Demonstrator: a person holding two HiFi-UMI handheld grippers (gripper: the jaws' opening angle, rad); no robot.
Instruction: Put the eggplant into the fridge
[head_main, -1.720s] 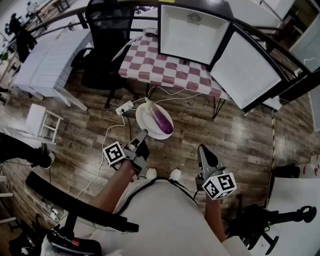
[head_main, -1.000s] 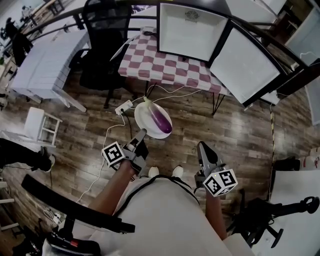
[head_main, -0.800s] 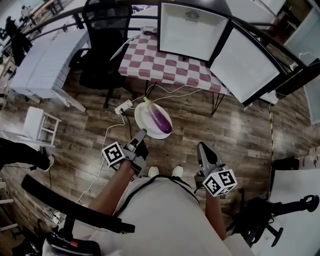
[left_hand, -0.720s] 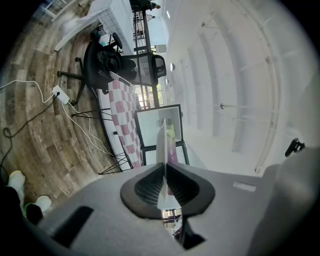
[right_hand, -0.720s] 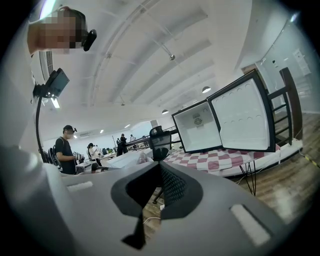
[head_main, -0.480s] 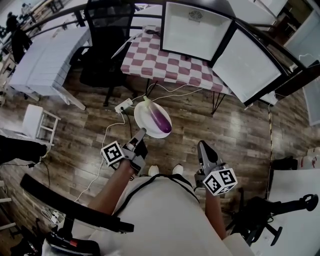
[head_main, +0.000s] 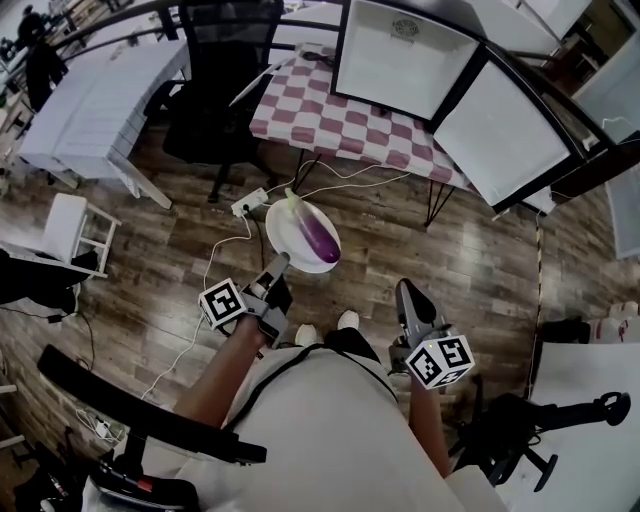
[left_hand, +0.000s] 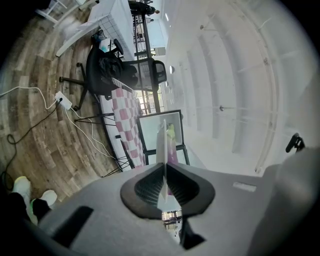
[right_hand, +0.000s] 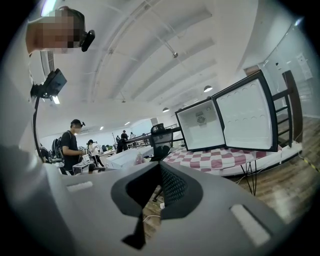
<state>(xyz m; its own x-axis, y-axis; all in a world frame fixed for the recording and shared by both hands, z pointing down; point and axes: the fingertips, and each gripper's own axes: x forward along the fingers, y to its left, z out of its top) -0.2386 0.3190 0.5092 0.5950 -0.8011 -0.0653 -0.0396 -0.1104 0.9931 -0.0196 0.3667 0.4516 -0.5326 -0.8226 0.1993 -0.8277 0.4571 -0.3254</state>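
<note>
A wood floor (head_main: 480, 270) fills most of the head view. At the top stands a checkered tabletop (head_main: 340, 120) with the fridge (head_main: 400, 55) on it, its door (head_main: 505, 135) swung wide to the right and both white insides facing the camera. A black chair (head_main: 215, 90) stands at the tabletop's left end, and a white tabletop (head_main: 95, 95) lies further left. A white stool (head_main: 60, 230) sits on the floor at the left edge.

The plate (head_main: 288, 235) hangs over the floor, well short of the fridge, in front of the person's body. The left tool (head_main: 278, 265) is clamped on the plate's near rim; in the left gripper view the rim stands edge-on between the closed pads. The eggplant (head_main: 320, 235) lies slantwise on the plate, just beyond the left tool's tips and a little to their right, not touching them. Its green stem end points away towards the tabletop, its purple end towards the person.

The right tool (head_main: 408, 295) is held apart at the right, clear of the plate, its jaws closed together with nothing between them
</note>
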